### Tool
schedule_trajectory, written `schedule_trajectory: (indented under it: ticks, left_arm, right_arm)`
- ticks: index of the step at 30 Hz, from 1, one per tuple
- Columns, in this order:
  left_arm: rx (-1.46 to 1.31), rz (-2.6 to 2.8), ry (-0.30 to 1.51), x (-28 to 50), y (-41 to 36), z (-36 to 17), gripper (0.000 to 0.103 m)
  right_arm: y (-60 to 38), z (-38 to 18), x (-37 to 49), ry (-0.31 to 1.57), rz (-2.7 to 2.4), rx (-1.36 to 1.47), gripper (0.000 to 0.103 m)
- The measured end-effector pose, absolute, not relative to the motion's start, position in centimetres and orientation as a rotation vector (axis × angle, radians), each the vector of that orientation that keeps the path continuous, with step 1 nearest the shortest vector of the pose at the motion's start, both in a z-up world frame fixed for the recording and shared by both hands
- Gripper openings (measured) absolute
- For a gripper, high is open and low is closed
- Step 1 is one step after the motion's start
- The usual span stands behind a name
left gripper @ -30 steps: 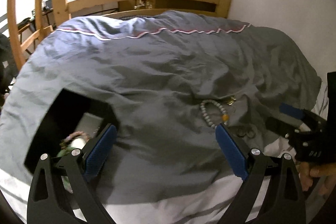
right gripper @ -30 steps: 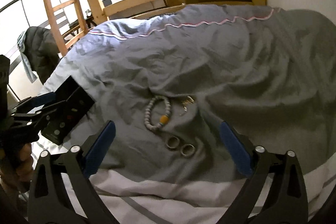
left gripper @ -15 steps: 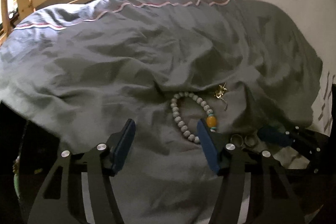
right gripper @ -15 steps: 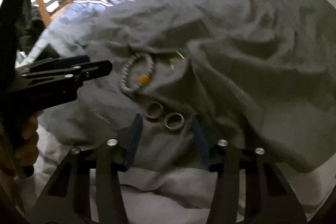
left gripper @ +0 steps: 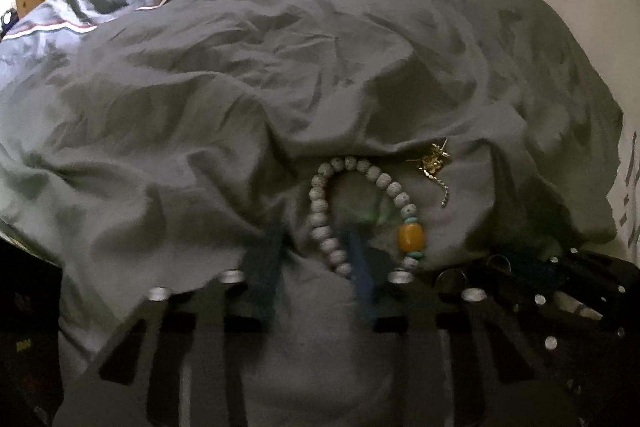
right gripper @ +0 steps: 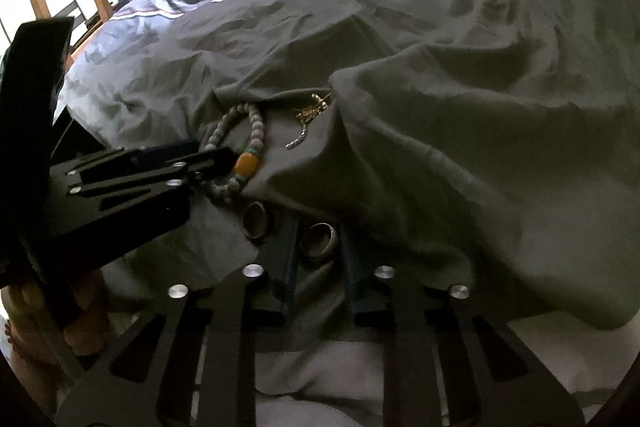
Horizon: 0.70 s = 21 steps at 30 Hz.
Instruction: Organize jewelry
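- Presently, the right gripper (right gripper: 318, 231) is set around a ring (right gripper: 331, 241) at the lower centre of its frame. Its jaws have just been closing, and the pads appear to be touching both sides of the ring.
- The left gripper (left gripper: 314, 231) has likewise just been closing to a narrow gap, with one strand of the bead bracelet (left gripper: 318, 205) between its fingers. That view is blurred, so it cannot be told whether the pads are pressing on the strand.
- Neither item has yet been lifted: ring and bracelet are both seen lying on the grey duvet (right gripper: 440, 107).
- A second ring (right gripper: 256, 215) is noted just left of the held one, untouched.
- A gold chain (right gripper: 310, 115) is recorded further up the frame, beside the bracelet at a fold of the duvet, also untouched.
- No jewelry is shown stored, and no container can be made out. The task is judged to be at an early stage, with four pieces left to be put away.
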<state>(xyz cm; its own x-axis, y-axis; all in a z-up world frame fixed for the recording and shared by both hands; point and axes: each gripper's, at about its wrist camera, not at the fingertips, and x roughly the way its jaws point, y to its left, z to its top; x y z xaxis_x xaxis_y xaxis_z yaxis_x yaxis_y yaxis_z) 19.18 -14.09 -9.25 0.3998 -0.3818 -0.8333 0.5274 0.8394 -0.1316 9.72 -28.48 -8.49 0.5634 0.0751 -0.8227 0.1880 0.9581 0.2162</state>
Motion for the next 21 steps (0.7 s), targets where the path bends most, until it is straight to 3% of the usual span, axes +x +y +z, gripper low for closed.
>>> schedule_trajectory:
  ticks: [3, 21]
  left_arm:
    - [0.133, -0.574, 1.021, 19.4, -13.4, -9.1, 0.009]
    - [0.152, -0.566, 0.93, 18.6, -12.8, -5.0, 0.009]
  right_arm:
    - [-28.6, -7.9, 9.7, 0.949, -0.075, 0.307, 0.02]
    - [-28.2, -6.0, 9.8, 0.871, -0.036, 0.347, 0.019]
